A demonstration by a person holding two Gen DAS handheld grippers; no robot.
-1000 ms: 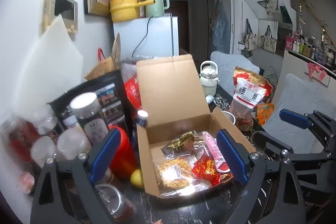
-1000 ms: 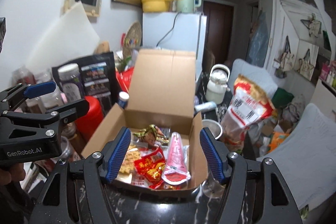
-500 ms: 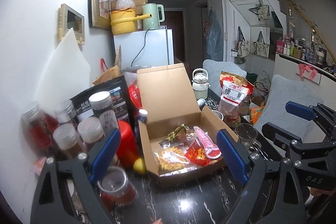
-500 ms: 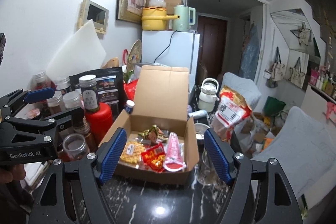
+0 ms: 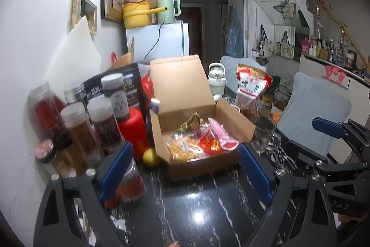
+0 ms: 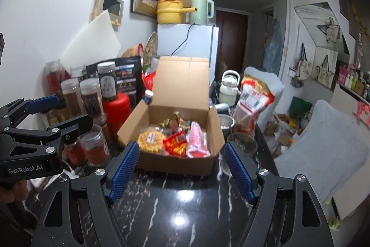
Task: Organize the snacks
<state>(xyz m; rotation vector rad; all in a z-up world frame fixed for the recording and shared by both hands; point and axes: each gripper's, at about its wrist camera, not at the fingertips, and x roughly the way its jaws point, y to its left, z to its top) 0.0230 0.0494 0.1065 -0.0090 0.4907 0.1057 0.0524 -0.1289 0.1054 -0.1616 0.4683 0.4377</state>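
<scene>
The open cardboard box (image 6: 175, 129) of snacks (image 6: 175, 139) sits on the black marble table (image 6: 185, 205), dead ahead of both claws and now noticeably farther off than a second ago, with way more bare tabletop showing. Right gripper (image 6: 181, 171) is spread wide and empty, its jaws just opened a touch. Left gripper (image 5: 185, 169) is also wide, nothing in it. Spice jars (image 5: 92, 117) stand off to the left.

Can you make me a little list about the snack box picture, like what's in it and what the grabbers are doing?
box: open cardboard box, lid up, on the black marble table
inside: yellow waffle snack, red packet, pink packet
beside: red canister, glass cup
left gripper: open, empty
right gripper: open, empty, jaws just widened
</scene>
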